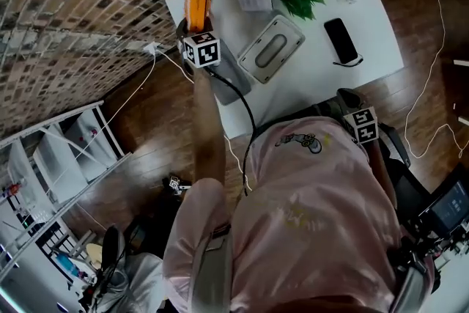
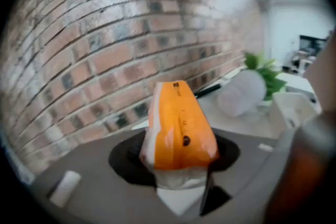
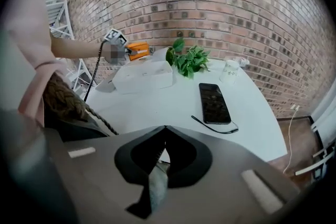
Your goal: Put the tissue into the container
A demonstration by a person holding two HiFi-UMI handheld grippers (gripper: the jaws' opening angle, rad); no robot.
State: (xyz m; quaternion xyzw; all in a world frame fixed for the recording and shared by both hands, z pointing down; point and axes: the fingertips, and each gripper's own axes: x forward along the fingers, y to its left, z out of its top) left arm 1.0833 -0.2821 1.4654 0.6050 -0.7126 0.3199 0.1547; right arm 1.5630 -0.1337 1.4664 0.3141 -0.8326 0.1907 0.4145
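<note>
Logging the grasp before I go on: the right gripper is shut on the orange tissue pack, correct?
Wrong gripper. The left gripper is shut on the orange tissue pack, as the left gripper view shows. The right gripper has its jaws together on nothing.

Left arm [image 1: 207,130] stretches forward, left gripper [image 1: 196,20] clamping the tissue pack [image 2: 181,128]. Right gripper [image 3: 164,135] hovers by the torso, jaws together.
</note>
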